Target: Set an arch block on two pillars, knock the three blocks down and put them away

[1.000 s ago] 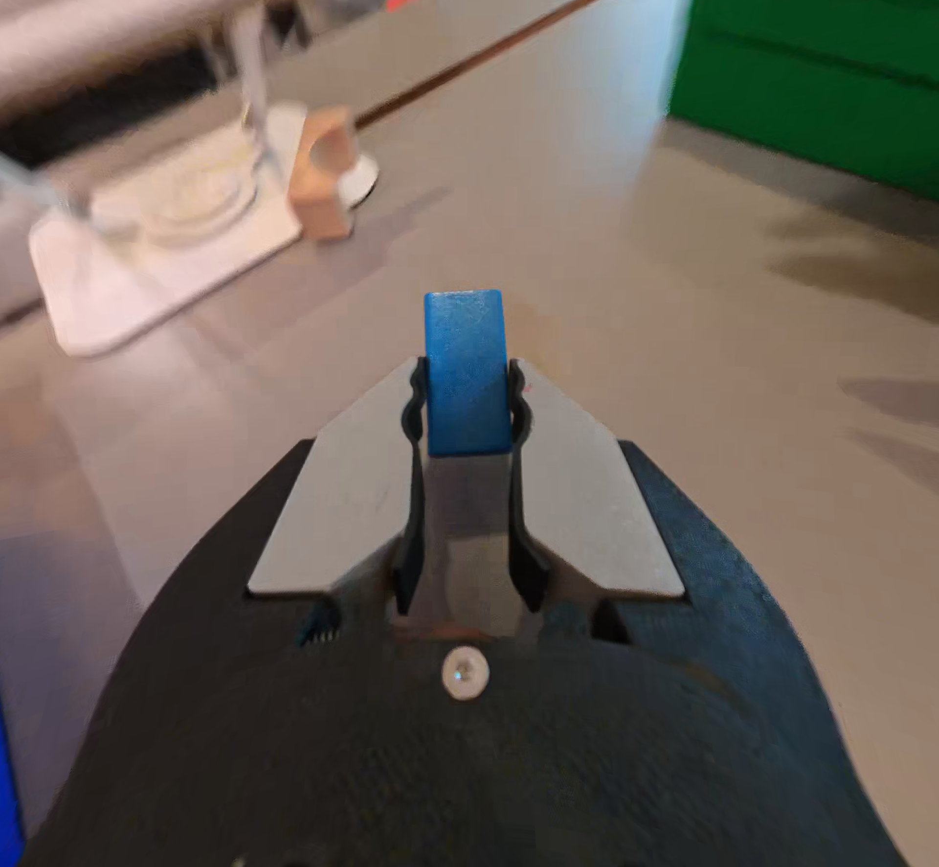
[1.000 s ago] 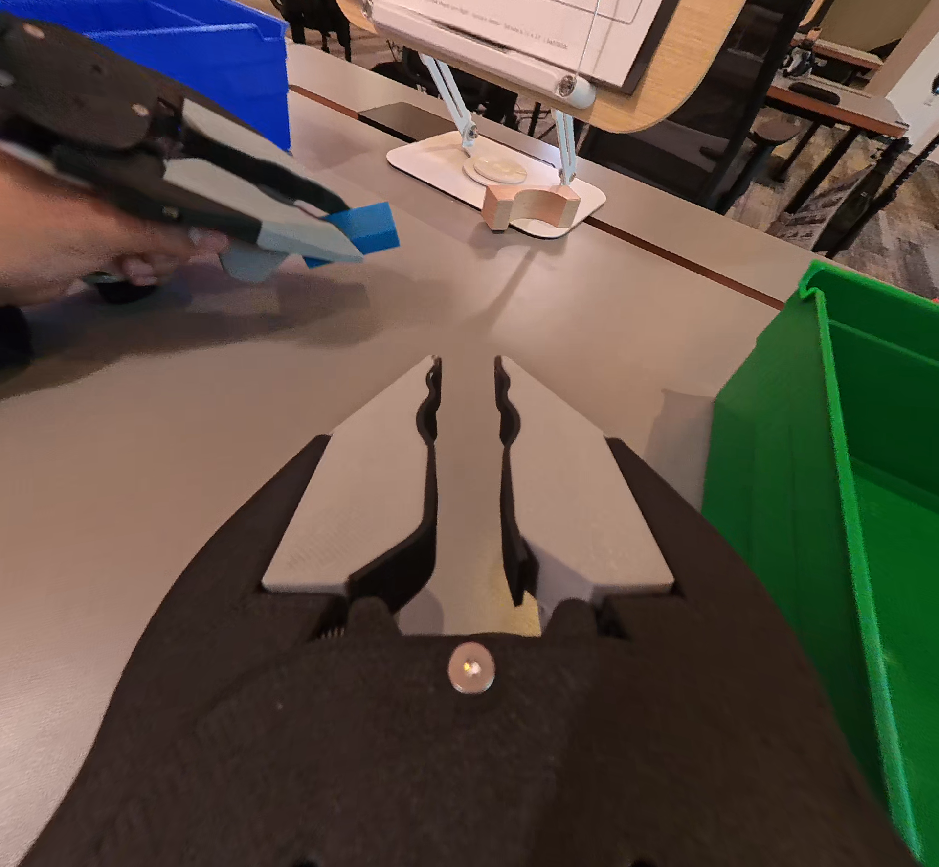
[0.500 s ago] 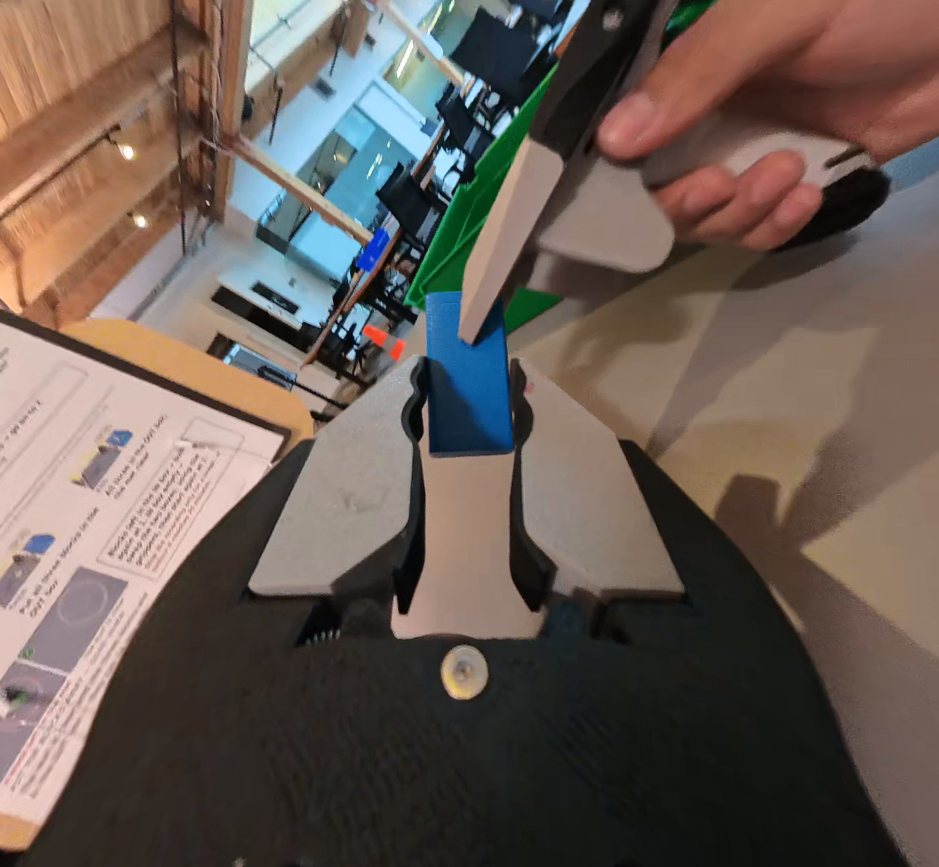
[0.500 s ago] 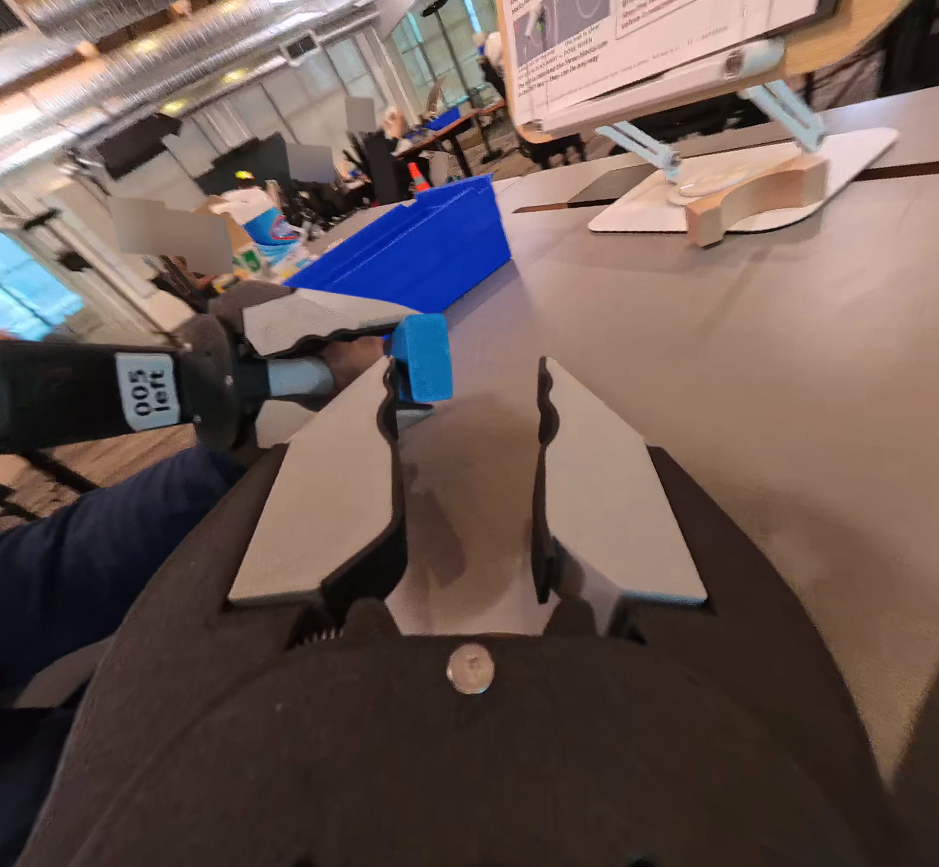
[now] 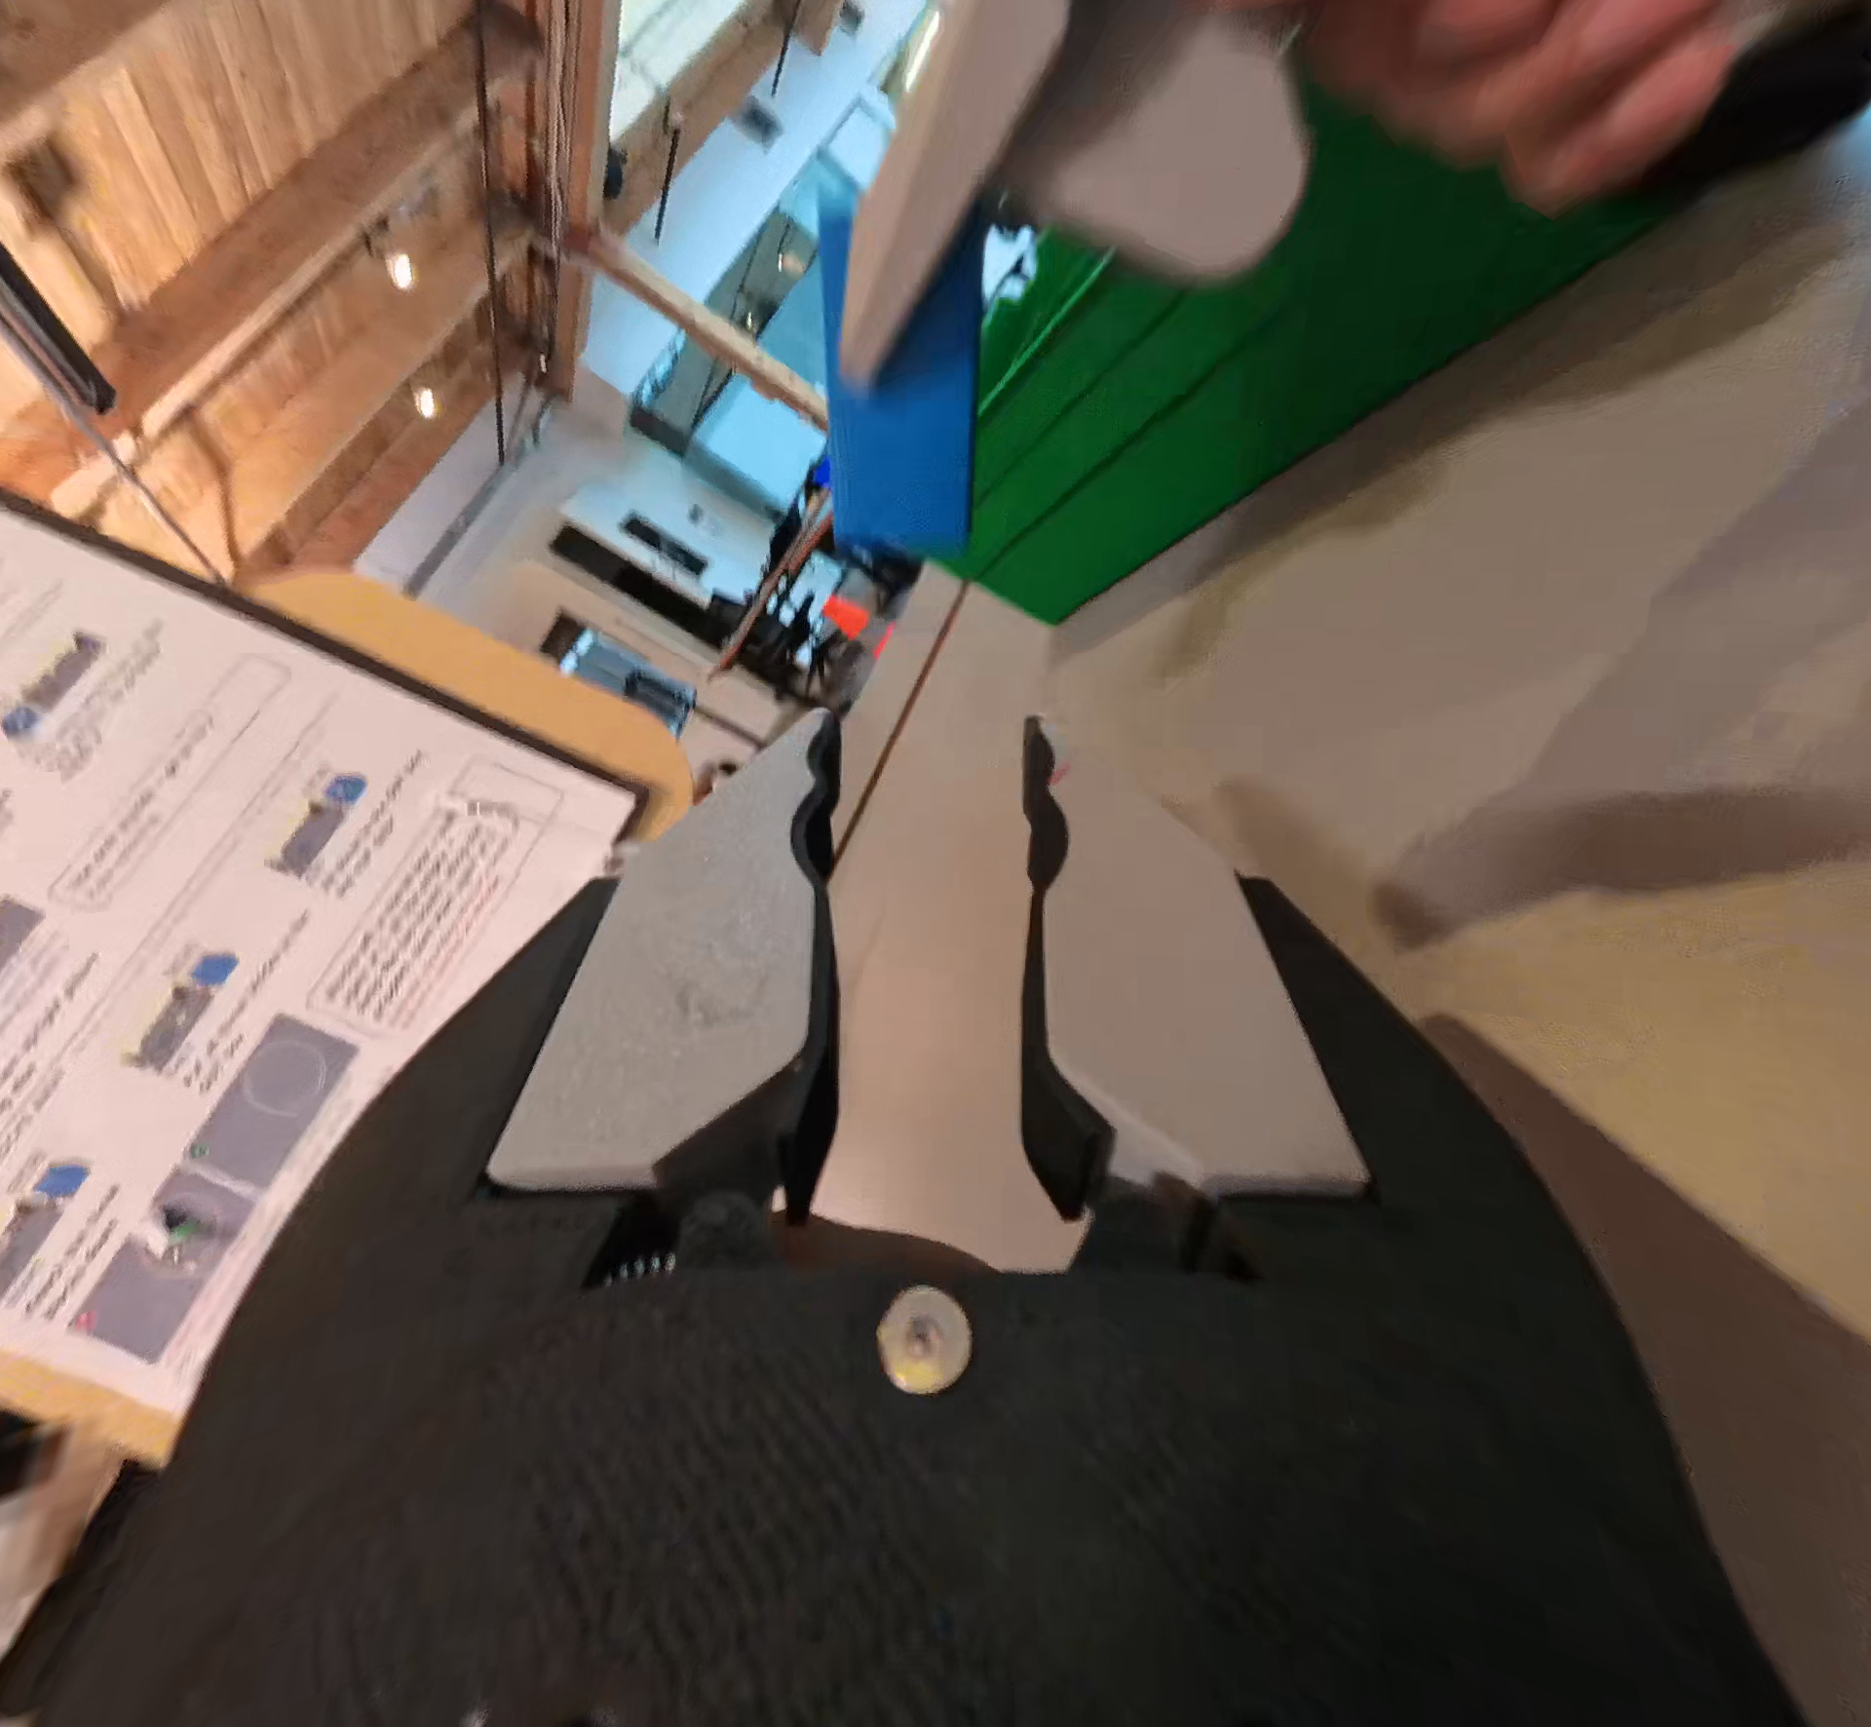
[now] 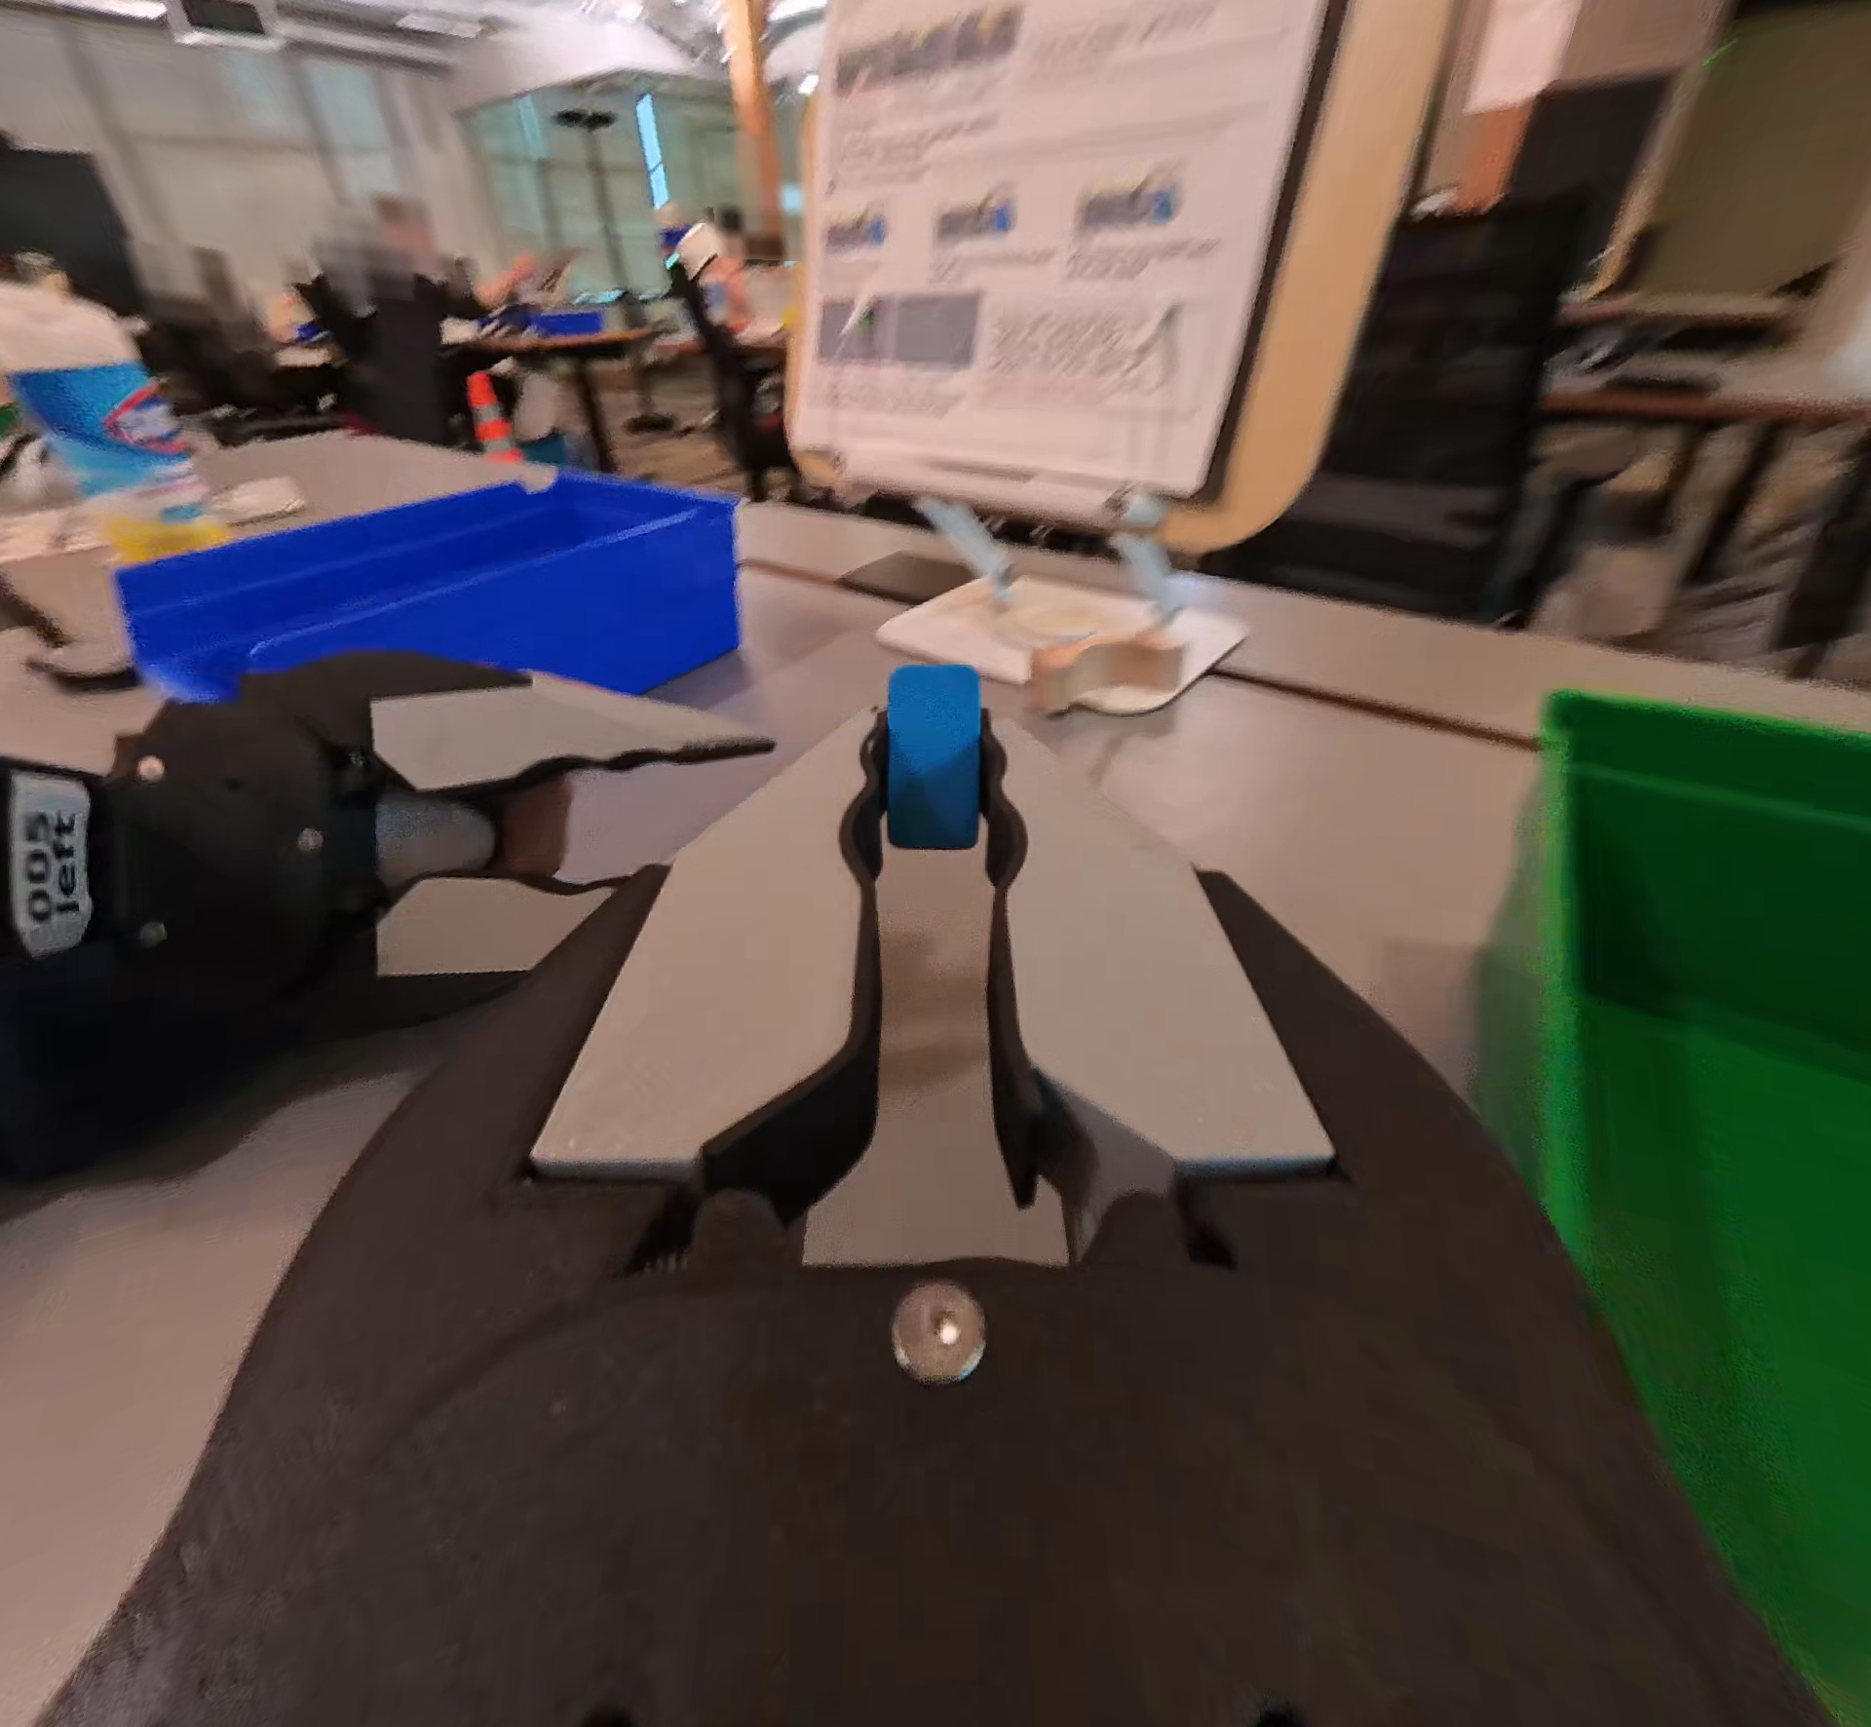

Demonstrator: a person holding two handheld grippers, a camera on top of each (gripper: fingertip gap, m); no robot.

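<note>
— Grey surface with a blue bin on the left, a green bin on the right, and a wooden arch block on a sign stand's white base. What about the tongs?

— Right tongs are clamped on a blue block, both pads pressing its sides. Left tongs stand apart, holding nothing.

— Any writing?

— A white sticker on the left tongs and a printed sheet on the stand; the sheet is blurred.

Left gripper gapes bare; beyond, the right gripper (blurred) apparently grips a blue block.
</note>
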